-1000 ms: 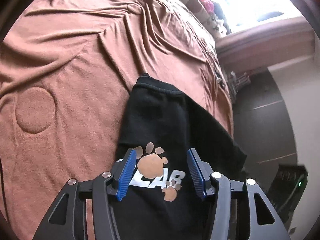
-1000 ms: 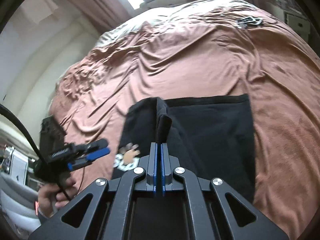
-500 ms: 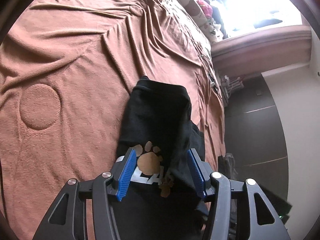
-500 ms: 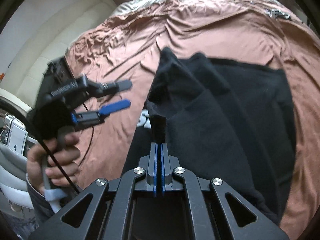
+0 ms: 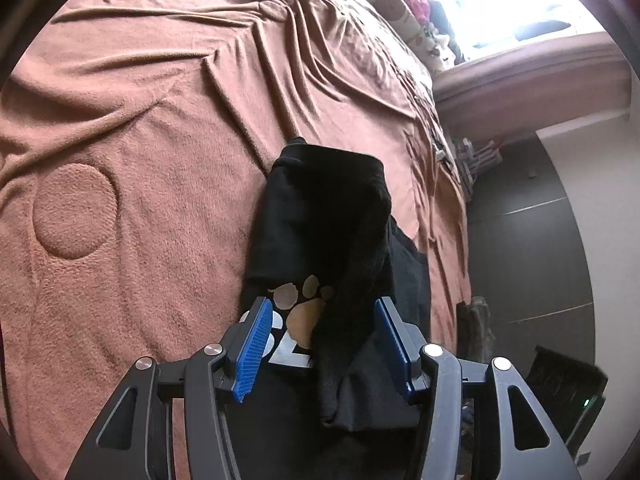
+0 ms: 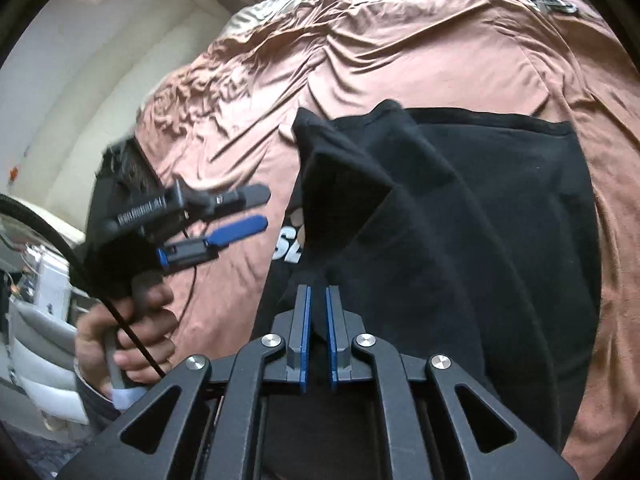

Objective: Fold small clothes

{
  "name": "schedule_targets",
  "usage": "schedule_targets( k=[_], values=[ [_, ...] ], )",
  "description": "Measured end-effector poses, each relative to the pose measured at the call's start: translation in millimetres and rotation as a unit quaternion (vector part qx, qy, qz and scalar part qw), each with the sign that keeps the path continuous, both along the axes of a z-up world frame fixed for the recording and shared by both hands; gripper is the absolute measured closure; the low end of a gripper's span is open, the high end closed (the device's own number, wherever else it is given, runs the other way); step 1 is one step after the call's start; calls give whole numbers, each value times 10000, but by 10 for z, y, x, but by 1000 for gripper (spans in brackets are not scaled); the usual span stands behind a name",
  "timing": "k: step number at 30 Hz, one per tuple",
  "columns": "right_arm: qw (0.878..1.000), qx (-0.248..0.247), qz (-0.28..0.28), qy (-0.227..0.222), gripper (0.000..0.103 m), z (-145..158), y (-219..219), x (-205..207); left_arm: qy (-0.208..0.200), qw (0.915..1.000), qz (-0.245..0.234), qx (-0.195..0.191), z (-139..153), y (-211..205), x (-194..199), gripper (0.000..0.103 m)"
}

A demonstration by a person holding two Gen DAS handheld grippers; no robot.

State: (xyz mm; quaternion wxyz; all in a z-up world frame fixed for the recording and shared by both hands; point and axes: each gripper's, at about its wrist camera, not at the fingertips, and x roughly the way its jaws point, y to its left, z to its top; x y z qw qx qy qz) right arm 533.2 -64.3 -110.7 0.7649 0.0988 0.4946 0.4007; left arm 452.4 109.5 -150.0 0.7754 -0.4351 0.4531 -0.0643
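A small black shirt (image 5: 320,208) with a tan paw print (image 5: 304,316) and white letters lies on the brown blanket. My left gripper (image 5: 322,308) hovers open over the print and grips nothing. A folded-over flap of the shirt runs under and between its fingers. In the right wrist view the shirt (image 6: 480,220) has one side lifted into a peak. My right gripper (image 6: 317,294) is at the base of that peak. Its jaws are opening, with a narrow gap and black cloth between the pads. The left gripper (image 6: 256,208) shows at the left, held by a hand (image 6: 132,320).
The wrinkled brown blanket (image 5: 140,160) covers the whole bed and carries a round embossed mark (image 5: 74,210). Soft toys (image 5: 408,0) sit at the head. A small dark item (image 6: 556,4) lies at the far right. The bed edge and dark floor (image 5: 520,240) are beside the shirt.
The right gripper carried the shirt's side up and across toward the print, and its pads have parted slightly. The flap now covers part of the print. The left gripper barely moved.
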Motion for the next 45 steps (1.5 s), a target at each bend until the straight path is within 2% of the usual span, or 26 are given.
schedule_targets(
  k=[4, 5, 8, 9, 15, 16, 18, 20, 22, 23, 25, 26, 36, 45],
  values=[
    [9997, -44, -205, -79, 98, -9, -113, 109, 36, 9999, -40, 96, -19, -49, 28, 49],
    [9996, -74, -271, -83, 92, -26, -130, 159, 36, 9999, -41, 105, -20, -54, 29, 49],
    [9980, -243, -541, -199, 48, -91, -196, 303, 27, 9999, -39, 132, -14, -75, 48, 49],
    [9976, -281, -585, -222, 45, -121, -179, 330, 28, 9999, -38, 158, -14, -80, 53, 49],
    [9954, -607, -671, -312, 45, -234, -64, 458, 123, 9996, -28, 254, -56, -94, 104, 49],
    [9951, -622, -712, -303, 45, -254, -53, 493, 127, 9996, -21, 269, -59, -90, 103, 49],
    [9953, -622, -704, -228, 55, -272, -55, 550, 136, 9995, 5, 281, -66, -83, 106, 49],
    [9959, -648, -623, -113, 61, -326, -38, 584, 142, 9995, 22, 279, -68, -76, 116, 49],
    [9946, -862, -574, -87, 63, -394, 53, 625, 141, 9995, 28, 278, -73, -68, 113, 49],
    [9934, -985, -570, -129, 68, -412, 97, 622, 140, 9995, 29, 277, -73, -70, 114, 49],
    [9939, -949, -550, -100, 87, -392, 122, 609, 144, 9995, 20, 281, -74, -76, 106, 49],
    [9944, -913, -529, -54, 100, -383, 128, 616, 144, 9995, 18, 279, -76, -75, 104, 49],
    [9967, -574, -226, -522, 103, 13, 177, 227, 19, 9997, 63, 241, -30, -45, 62, 49],
    [9958, -516, 309, -683, 103, 10, 393, -82, -234, 9996, -33, 125, 62, -87, 15, 48]
  ],
)
